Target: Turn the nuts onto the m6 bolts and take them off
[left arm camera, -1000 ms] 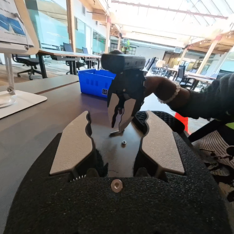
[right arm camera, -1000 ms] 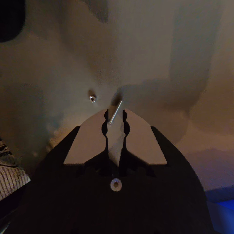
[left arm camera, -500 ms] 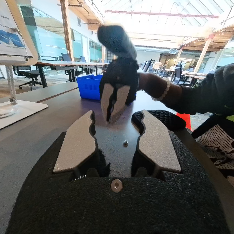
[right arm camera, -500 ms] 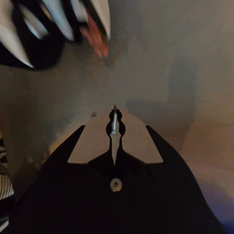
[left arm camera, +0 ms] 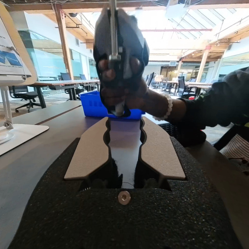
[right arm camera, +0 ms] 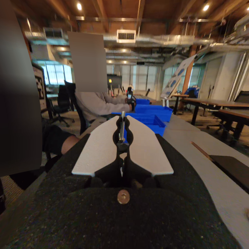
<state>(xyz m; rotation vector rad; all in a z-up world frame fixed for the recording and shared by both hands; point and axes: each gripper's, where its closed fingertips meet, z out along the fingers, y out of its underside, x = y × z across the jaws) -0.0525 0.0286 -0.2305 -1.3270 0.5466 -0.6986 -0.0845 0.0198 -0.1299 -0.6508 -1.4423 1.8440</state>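
My right gripper (right arm camera: pixel 122 117) is shut on a silver bolt (right arm camera: pixel 122 128). The bolt lies along the fingers, with its head toward the camera and its threaded end sticking out past the tips. In the left wrist view that gripper (left arm camera: pixel 114 14) is raised high in a hand, and the bolt (left arm camera: pixel 113 33) points up. My left gripper (left arm camera: pixel 124 119) is low over the dark table (left arm camera: pixel 53 141). Its jaws stand partly open with only bare table between the pads (left arm camera: pixel 91 148). I see no nut in either view.
A blue bin (left arm camera: pixel 93 105) stands on the table beyond my left fingers. A white sign stand (left arm camera: pixel 20 133) is at the left. A black mesh chair back (left arm camera: pixel 181 134) is at the right edge. More blue bins (right arm camera: pixel 152 118) and a seated person (right arm camera: pixel 101 103) lie ahead of the right gripper. The tips of one gripper are about 10 cm away from the tips of the other.
My right gripper closed on the bolt lying on the table, lifted it and turned it upward. My left jaws narrowed. The nut that lay between them is out of view now.
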